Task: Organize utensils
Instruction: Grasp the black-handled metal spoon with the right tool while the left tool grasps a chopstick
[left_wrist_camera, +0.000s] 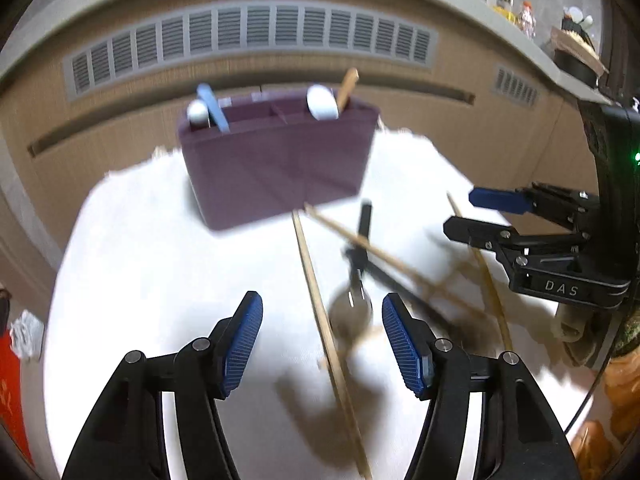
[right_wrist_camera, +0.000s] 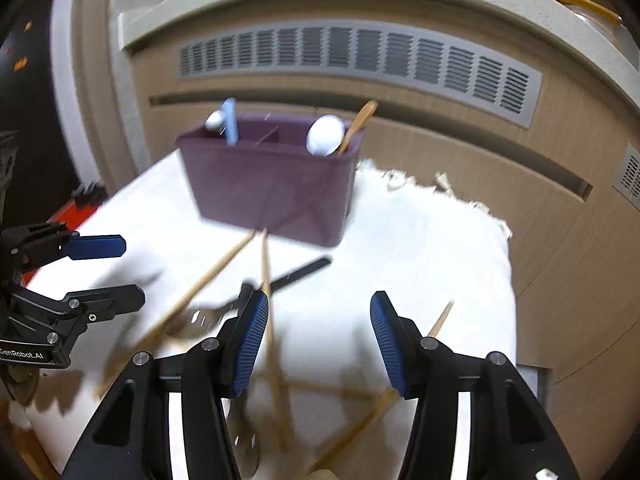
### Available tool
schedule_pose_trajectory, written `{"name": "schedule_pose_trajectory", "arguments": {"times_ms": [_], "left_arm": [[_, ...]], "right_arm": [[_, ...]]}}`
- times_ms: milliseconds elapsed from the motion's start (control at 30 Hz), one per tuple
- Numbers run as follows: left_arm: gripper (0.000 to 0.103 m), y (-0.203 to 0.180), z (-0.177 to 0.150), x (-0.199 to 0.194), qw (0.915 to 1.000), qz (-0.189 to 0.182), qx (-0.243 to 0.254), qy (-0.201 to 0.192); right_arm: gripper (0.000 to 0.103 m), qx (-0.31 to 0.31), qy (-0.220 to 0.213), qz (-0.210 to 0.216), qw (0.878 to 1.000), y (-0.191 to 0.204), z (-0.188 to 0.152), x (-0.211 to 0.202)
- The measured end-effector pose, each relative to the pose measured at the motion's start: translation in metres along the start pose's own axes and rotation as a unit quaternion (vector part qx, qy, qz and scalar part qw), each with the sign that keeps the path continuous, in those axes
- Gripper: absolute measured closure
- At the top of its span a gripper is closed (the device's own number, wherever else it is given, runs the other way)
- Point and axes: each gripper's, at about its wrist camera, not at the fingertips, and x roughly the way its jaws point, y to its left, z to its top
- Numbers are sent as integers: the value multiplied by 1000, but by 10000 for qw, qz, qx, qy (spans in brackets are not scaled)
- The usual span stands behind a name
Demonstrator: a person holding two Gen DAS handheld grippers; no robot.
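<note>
Here, one white cloth-covered table (left_wrist_camera: 160,240) carries one purple plastic utensil box (left_wrist_camera: 276,164) near its far edge, holding four utensils. Several wooden chopsticks (left_wrist_camera: 320,312) lie scattered in front; bare cloth remains left. The left gripper (left_wrist_camera: 322,344) and the right gripper (right_wrist_camera: 316,340) are both released, empty.

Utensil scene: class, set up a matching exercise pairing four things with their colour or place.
Things:
1. caddy
2. white spoon
3. fork
4. chopstick

Descriptions:
A. lies on the white cloth, metal head with a black handle
B. purple, with dividers
C. long, pale wood, lying on the cloth
D. stands in the caddy's right compartment

Pairs: 1-B, 2-D, 3-A, 4-C
</note>
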Motion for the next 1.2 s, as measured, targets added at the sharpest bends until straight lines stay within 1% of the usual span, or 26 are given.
{"name": "schedule_pose_trajectory", "arguments": {"times_ms": [100,167,200,233,300,467,767,867,900,933,1067,1200], "left_arm": [[38,-5,-13,-1,9998,90,2,177],[32,-6,-20,-4,9997,124,-20,214],[31,-6,-23,-6,9997,122,-57,212],[29,-5,-24,-7,9997,116,-80,211],[28,-4,-26,-10,9997,104,-135,202],[28,-2,-26,-11,9996,86,-205,186],[27,4,-33,-8,9991,19,-339,256],[27,5,-34,-6,9989,0,-375,284],[27,5,-35,-6,9989,-1,-380,289],[27,5,-35,-6,9989,0,-373,280],[27,5,-35,-7,9989,26,-372,275],[27,6,-35,-7,9988,43,-399,282]], "right_arm": [[52,-42,216,170,9996,7,-10,6],[53,-82,361,284,9989,13,-15,12],[57,-110,416,337,9985,16,-17,14],[68,-151,477,403,9979,21,-19,17],[77,-238,611,523,9965,30,-21,24],[77,-242,765,558,9952,40,-16,39],[77,-159,1001,514,9935,42,-9,61],[77,-179,1031,520,9932,42,-7,63],[83,-187,1039,528,9930,43,-6,63],[91,-189,1041,557,9928,43,-6,61],[91,-146,816,659,9944,41,-4,45],[91,43,470,711,9964,29,1,14]]}}
